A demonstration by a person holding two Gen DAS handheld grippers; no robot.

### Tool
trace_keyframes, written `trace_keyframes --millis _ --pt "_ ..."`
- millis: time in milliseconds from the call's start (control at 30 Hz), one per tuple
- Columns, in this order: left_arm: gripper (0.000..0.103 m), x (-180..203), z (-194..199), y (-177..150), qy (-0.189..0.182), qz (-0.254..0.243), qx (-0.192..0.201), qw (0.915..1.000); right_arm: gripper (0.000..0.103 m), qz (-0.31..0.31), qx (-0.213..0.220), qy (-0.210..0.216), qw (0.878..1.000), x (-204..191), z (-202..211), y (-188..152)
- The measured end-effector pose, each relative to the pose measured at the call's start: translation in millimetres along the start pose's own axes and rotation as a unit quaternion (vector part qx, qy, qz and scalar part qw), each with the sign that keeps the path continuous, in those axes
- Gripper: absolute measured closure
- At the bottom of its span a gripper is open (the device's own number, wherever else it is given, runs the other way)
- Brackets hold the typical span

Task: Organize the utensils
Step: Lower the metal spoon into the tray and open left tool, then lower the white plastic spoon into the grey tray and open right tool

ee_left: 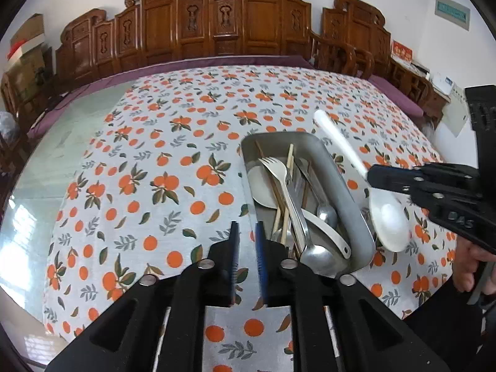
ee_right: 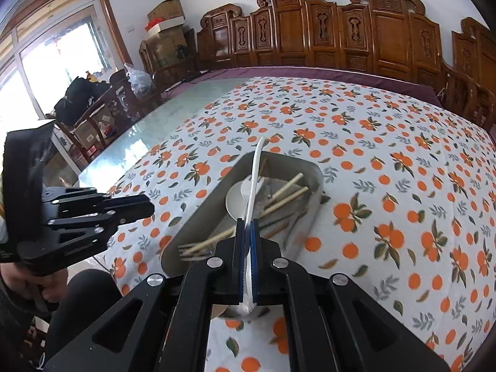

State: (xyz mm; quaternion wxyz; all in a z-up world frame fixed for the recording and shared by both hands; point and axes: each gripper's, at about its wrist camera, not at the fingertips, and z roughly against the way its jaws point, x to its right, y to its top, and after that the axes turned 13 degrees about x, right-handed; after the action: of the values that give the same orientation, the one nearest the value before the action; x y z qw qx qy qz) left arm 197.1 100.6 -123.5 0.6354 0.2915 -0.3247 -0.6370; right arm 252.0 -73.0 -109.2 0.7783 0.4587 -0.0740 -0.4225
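A metal tray on the orange-print tablecloth holds a fork, metal spoons, wooden chopsticks, a white ceramic spoon and a small white dish. My left gripper hovers at the tray's near left corner, slightly open, with only cloth showing between its fingers. My right gripper is shut on a long white plastic spoon. In the left wrist view that spoon hangs tilted over the tray's right rim, bowl end low and handle pointing up and away.
The tablecloth covers most of a glass-topped table; bare glass lies to the left. Carved wooden chairs line the far edge. A person's hand grips the right tool. Boxes and bags stand beyond the left end.
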Motion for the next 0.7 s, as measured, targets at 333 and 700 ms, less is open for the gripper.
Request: trace_keyframes --millis 333,700 --pt "0.076 -13.0 13.2 4.8 0.006 0.013 0.017 0.9997 0.099 -0.021 -0.017 0.009 1.0 -6.7 -37.5 3.8" --pt "0.074 -22.9 13.0 0.6 0.015 0.019 0.013 0.9996 0.099 -0.059 -0.049 0.021 0.997 -16.0 -80.2 -14.3"
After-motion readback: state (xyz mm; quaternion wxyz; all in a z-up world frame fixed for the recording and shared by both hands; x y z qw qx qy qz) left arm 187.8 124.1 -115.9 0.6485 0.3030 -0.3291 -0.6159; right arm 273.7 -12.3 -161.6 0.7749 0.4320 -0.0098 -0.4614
